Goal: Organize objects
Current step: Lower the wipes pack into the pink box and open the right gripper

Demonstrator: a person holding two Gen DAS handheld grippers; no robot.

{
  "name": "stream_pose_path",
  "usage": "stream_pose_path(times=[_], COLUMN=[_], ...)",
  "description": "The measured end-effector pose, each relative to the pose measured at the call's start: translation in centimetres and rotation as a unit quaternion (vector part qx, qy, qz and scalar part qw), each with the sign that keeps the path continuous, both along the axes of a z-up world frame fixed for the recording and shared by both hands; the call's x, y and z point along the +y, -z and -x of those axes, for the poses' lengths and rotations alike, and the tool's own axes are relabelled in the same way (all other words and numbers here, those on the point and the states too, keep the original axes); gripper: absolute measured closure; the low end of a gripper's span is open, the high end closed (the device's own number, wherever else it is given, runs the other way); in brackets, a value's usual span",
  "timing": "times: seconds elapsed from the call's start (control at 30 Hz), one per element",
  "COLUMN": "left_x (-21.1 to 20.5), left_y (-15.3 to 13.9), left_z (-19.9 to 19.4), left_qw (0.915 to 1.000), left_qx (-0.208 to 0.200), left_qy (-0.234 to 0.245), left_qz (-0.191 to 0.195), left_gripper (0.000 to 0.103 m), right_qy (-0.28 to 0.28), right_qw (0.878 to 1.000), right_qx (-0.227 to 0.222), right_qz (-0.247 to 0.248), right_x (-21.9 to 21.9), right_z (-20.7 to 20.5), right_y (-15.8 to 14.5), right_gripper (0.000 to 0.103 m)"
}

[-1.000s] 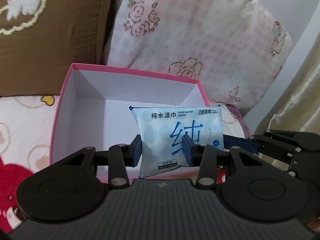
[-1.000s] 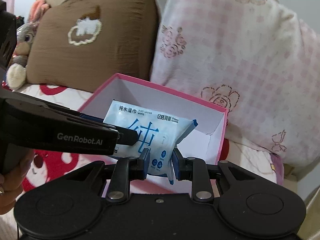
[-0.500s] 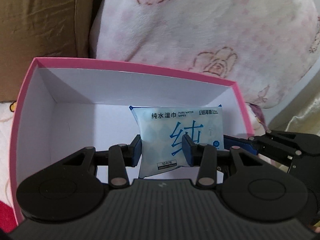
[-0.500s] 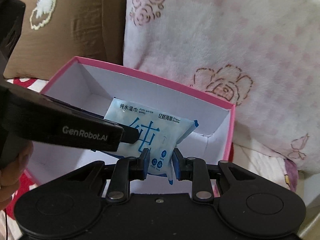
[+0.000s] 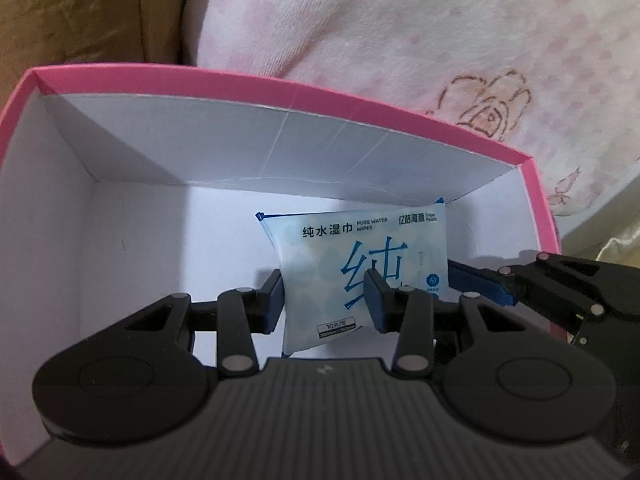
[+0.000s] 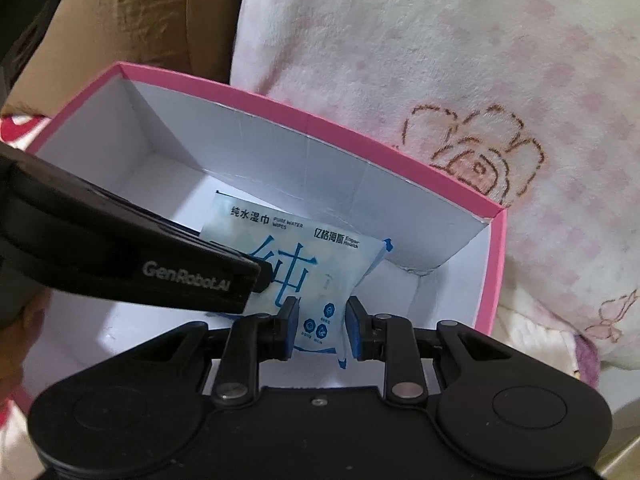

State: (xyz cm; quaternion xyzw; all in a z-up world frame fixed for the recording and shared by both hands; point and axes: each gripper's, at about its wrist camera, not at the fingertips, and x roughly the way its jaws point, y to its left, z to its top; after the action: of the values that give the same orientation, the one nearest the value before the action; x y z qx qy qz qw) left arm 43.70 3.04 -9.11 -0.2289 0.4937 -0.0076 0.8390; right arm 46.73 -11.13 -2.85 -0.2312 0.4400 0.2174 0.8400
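Inside pink box point(image 5: 536, 200), wipes pack point(image 5: 360, 264) is held upright, pinched by left tool point(image 5: 324, 300) & right tool point(image 6: 322, 326), prob. for controlled set-down on box floor.

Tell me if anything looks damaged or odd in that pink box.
The pink box has faint crease lines across its far inner wall. The wet wipes pack hangs tilted inside it, pinched by the left gripper and right gripper. Nothing spilled.

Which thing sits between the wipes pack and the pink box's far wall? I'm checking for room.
Nothing: only bare white box floor separates the wipes pack from the pink box far wall, clearest in the left wrist view.
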Motion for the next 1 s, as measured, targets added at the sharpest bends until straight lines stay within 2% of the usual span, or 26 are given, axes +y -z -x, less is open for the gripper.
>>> stream_pose_path(times=[0.1,0.2,0.3,0.4,0.47,0.57,0.77,0.83,1.0], left_x=[-0.1,0.0,-0.2,-1.0,-1.9,-2.5,-2.8,-3.5,-4.5], left_y=[0.0,-0.9,-2.1,-3.9,-5.1,-7.3,-10.8,-11.7,-14.5], left_z=[0.0,0.7,1.8,3.6,4.7,6.9,11.1,12.7,17.9], left_qw=[0.9998,0.9996,0.9997,0.9979,0.9955,0.9920,0.9911,0.9884,0.9801], left_qx=[0.013,0.003,-0.004,-0.012,-0.005,-0.017,-0.026,-0.031,-0.052], left_qy=[-0.015,-0.022,-0.012,0.008,0.025,0.036,0.033,0.034,0.035], left_qz=[-0.006,-0.018,-0.023,-0.063,-0.091,-0.120,-0.126,-0.145,-0.188], left_gripper=[0.059,0.056,0.055,0.051,0.044,0.044,0.044,0.043,0.034], right_qy=[0.000,0.011,0.019,0.020,0.016,0.004,-0.015,-0.022,-0.034], right_qw=[1.000,0.999,0.998,0.996,0.995,0.994,0.993,0.992,0.987], right_qx=[-0.023,-0.023,-0.019,-0.018,-0.021,-0.025,-0.030,-0.034,-0.037], right_qz=[0.019,-0.022,-0.057,-0.087,-0.101,-0.104,-0.116,-0.122,-0.154], right_x=[0.4,-0.5,-2.0,-3.3,-4.2,-4.5,-5.3,-5.5,-6.5], right_z=[0.8,1.9,3.5,5.3,6.6,7.9,11.5,12.9,16.5], right_y=[0.1,-0.9,-2.1,-3.5,-4.5,-6.0,-9.2,-10.1,-12.0], right_gripper=[0.071,0.064,0.063,0.062,0.061,0.058,0.055,0.047,0.011])
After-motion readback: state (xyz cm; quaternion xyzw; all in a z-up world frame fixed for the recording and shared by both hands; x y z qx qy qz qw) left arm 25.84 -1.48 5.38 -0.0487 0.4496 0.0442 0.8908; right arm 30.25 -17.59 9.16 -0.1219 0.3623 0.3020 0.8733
